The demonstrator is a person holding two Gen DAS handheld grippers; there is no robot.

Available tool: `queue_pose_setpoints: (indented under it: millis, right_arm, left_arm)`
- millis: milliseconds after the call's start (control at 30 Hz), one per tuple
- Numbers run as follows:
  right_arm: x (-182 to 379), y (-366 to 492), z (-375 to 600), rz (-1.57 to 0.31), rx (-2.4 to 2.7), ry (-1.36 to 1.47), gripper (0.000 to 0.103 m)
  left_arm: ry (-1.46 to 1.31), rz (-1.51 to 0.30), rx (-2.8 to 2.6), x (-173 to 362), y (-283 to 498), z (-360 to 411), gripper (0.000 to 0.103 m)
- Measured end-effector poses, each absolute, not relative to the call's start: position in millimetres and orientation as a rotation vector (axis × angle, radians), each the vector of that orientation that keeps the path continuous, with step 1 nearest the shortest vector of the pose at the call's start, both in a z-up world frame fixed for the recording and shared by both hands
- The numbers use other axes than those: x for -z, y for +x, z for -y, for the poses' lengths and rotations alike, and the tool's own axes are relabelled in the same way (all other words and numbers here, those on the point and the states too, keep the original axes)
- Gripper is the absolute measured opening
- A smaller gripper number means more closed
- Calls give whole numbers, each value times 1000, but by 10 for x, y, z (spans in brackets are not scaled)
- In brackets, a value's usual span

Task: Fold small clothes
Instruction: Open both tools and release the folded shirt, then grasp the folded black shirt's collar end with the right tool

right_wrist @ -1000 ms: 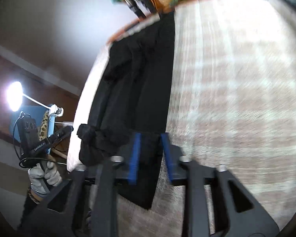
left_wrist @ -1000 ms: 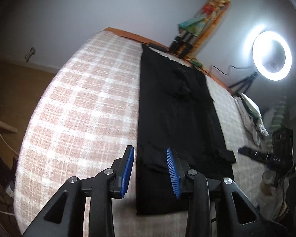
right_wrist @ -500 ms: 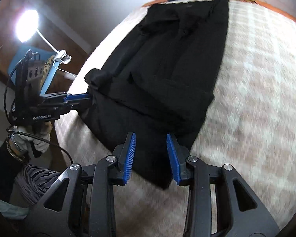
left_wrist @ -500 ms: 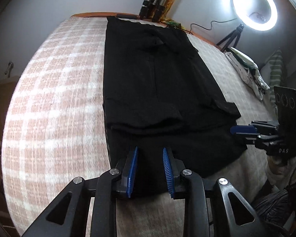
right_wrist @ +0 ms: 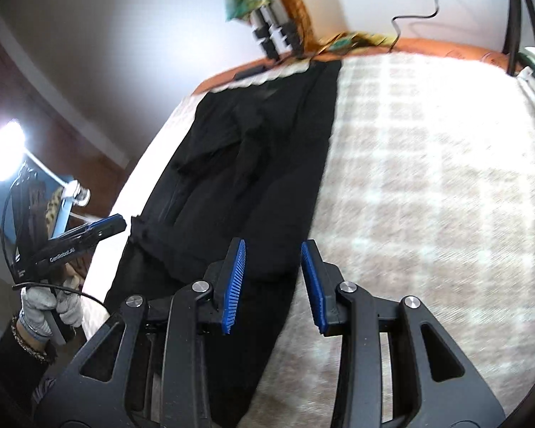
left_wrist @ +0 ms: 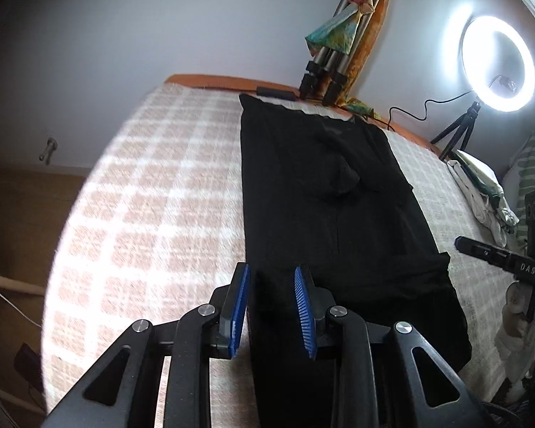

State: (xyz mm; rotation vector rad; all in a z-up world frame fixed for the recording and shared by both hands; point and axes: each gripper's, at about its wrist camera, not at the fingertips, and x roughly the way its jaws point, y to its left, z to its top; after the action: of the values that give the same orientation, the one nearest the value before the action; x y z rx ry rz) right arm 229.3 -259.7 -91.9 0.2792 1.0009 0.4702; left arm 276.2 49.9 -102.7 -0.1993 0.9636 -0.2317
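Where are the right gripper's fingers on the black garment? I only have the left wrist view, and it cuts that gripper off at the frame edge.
Observer: The right gripper is over the garment's near end. The garment's edge beside the bare checked bedcover shows between its fingers.
Operator: Is it clamped on the cloth?
Observer: No. Its blue pads stand apart, with fabric and bedcover visible in the gap.
Operator: Anything else I'm missing?
Observer: The left hand wears a grey knit glove, and a second bright lamp shines beyond that side of the bed.
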Motion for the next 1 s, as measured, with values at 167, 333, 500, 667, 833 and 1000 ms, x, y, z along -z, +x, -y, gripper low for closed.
queue_pose_setpoints:
  millis: [167, 333, 500, 667, 833, 1000]
  right_arm:
    - [824, 2420, 2754, -974, -453, 319, 37]
    - [714, 2671, 2816, -941, -447, 346, 50]
    - [716, 3073, 2794, -946, -447, 350, 50]
    - [879, 3525, 2793, -967, -432, 406, 50]
    - [1093, 3944, 2785, -994, -418, 457, 50]
    - [1229, 4202, 2726, -1010, -412, 444, 50]
  left_arm:
    - [-233, -945, 235, 930, 2883, -581, 32]
    - [-228, -911, 267, 754, 3160, -578, 47]
    - [-215, -909, 294, 713, 3603, -532, 55]
    - [-271, -923, 289, 877, 4094, -527, 56]
    - [-279, -935, 288, 1064, 4429, -506, 56]
    - [-289, -944, 288, 1233, 4681, -487, 52]
